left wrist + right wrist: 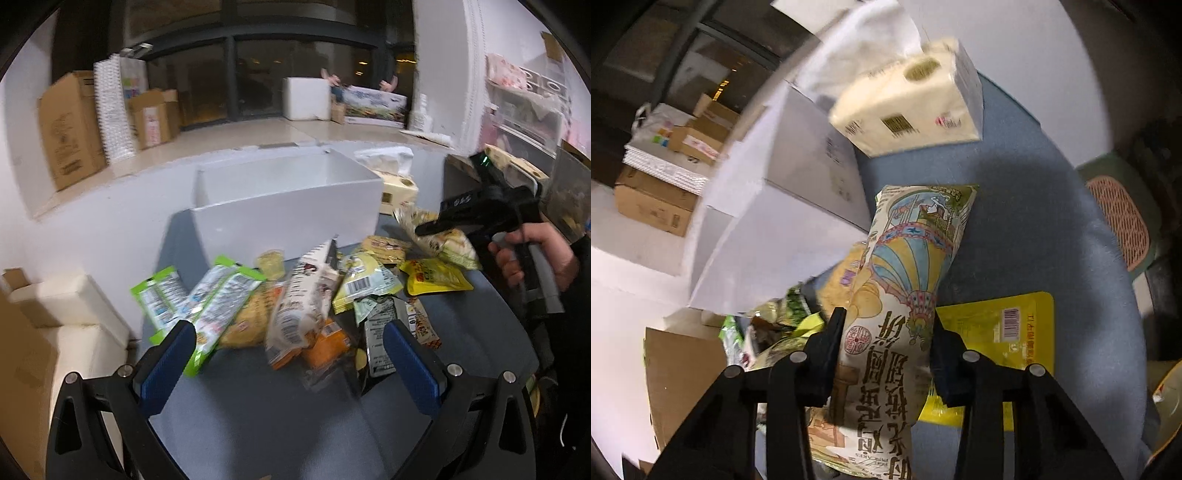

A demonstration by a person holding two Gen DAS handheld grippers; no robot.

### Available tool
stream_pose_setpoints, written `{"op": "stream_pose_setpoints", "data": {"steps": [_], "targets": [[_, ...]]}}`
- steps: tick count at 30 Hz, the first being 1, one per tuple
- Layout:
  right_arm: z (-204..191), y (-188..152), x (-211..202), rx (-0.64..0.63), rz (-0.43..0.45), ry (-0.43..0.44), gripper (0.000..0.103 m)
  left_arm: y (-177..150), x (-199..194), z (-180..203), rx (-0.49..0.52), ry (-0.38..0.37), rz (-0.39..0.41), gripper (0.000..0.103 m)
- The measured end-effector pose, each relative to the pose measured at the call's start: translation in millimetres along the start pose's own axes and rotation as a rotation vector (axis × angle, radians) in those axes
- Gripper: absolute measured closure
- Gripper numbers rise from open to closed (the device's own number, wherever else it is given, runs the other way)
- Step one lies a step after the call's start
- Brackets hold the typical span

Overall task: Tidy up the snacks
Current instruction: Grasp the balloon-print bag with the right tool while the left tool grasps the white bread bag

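Between right tongs [886,328], balloon-print packet [905,266] (pinched)

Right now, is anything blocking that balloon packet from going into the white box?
Nothing visible does. The right claw holds the balloon packet just beside the white box, whose top is open; the tissue pack sits behind, off the path.

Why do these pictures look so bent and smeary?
Left wrist view: the fisheye lens bows the open white cardboard box and darkens the corners; motion smears the green snack packets. Right wrist view: the cream tissue pack is blurred, while the balloon-printed snack bag between the fingers stays sharp.
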State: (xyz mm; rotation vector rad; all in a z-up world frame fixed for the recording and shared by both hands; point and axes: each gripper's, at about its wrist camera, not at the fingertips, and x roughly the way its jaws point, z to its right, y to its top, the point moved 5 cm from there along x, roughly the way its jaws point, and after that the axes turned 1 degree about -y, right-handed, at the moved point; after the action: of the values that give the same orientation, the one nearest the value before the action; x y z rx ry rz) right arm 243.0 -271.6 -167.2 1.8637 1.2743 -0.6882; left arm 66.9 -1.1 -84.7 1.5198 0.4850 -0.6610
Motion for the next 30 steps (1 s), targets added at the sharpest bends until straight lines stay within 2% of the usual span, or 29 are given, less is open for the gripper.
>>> {"op": "stream_pose_setpoints", "data": {"steps": [3,7,14,16,17,18,19,23,27,30], "targets": [[-9.6,-6.4,-24.6,-0.031,0.043,0.063,0.06,5.0,31.0,2.6,0.063,-0.061,-0.053,0.0],[-20.5,-19.5,-50.4,-0.071,0.088,0.13,0.06,4.3,69.2,9.7,0.179,-0.069,-0.126,0.0],[-27.1,-56.5,-79.6,-0.112,0.13,0.171,0.06,0.4,121.7,16.0,0.325,0.016,-0.219,0.001],[-25.9,-67.0,-82.6,-0.115,0.127,0.167,0.06,-2.3,130.7,18.9,0.349,0.011,-0.25,0.013],[-25.8,-71.8,-83.2,-0.121,0.124,0.162,0.06,-3.8,133.2,21.2,0.36,0.006,-0.259,0.03],[-24.3,-76.8,-84.9,-0.124,0.123,0.159,0.06,-5.1,134.6,22.8,0.365,0.0,-0.264,0.052],[-24.9,-80.1,-85.4,-0.127,0.119,0.16,0.06,-6.9,136.2,24.5,0.371,-0.008,-0.27,0.054],[-32.4,-86.0,-86.6,-0.158,0.115,0.157,0.06,-7.0,128.5,19.9,0.335,-0.023,-0.246,0.058],[-48.0,-85.5,-87.7,-0.198,0.125,0.174,0.06,-6.6,101.0,8.3,0.247,-0.063,-0.199,0.06],[-65.7,-80.7,-85.4,-0.236,0.13,0.19,0.06,0.4,73.4,-2.8,0.136,-0.111,-0.143,0.061]]}}
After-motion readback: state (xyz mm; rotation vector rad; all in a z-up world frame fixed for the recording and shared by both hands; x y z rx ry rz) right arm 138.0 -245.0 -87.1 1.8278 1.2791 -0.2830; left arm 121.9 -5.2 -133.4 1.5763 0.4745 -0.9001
